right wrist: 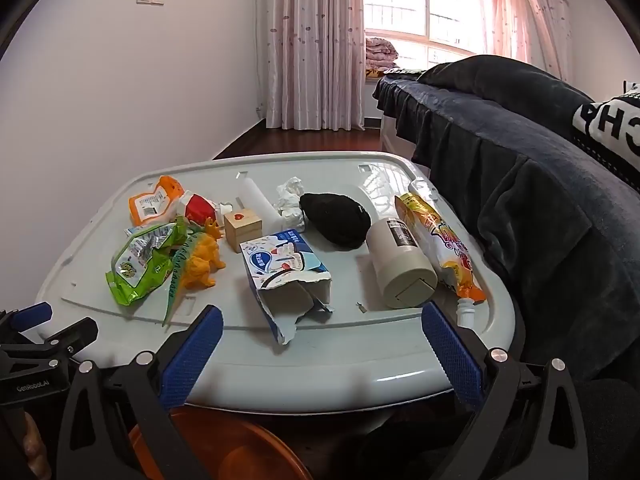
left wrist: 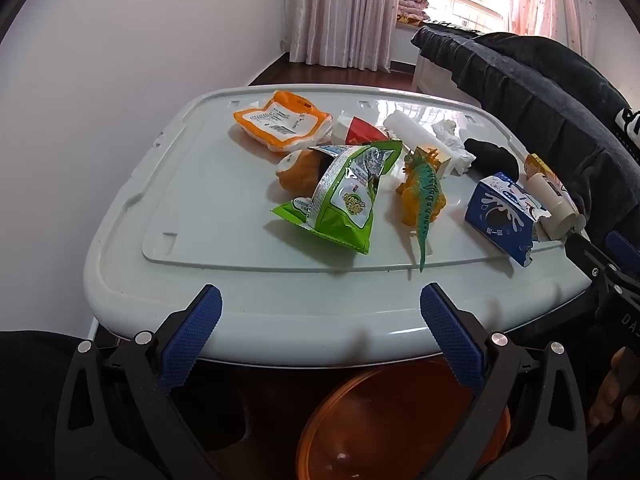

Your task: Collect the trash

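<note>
Two grippers hang at the near edge of the pale grey desk (left wrist: 132, 216), and we see both spread as wide as they go with nothing between the blue pads: the left gripper (left wrist: 320, 300) over the near rim, the right gripper (right wrist: 322, 320) likewise, its span framing the torn blue-and-white carton (right wrist: 286, 268). The trash lies scattered across the desk top. The green snack bag (left wrist: 340, 200) sits near the middle, leaning on a brown round-ended object (left wrist: 298, 170) (we cannot tell what it is); behind it lie an orange-and-white packet (left wrist: 280, 124) and a red-and-white wrapper (left wrist: 356, 130). An orange and green toy dinosaur (left wrist: 424, 196) stands just right of the green bag, its tail reaching toward the near rim. In the right wrist view a small wooden block (right wrist: 242, 226) sits behind the carton, with a white roll (right wrist: 258, 200), a crumpled tissue (right wrist: 290, 198) and a black fabric lump (right wrist: 336, 218) beyond it. A beige cylinder (right wrist: 400, 266) lies on its side beside a long yellow-orange wrapper (right wrist: 444, 248) along the right edge. Below the desk's near rim we see an orange bin (left wrist: 400, 420), and a dark-covered bed (right wrist: 520, 168) runs along the right.
</note>
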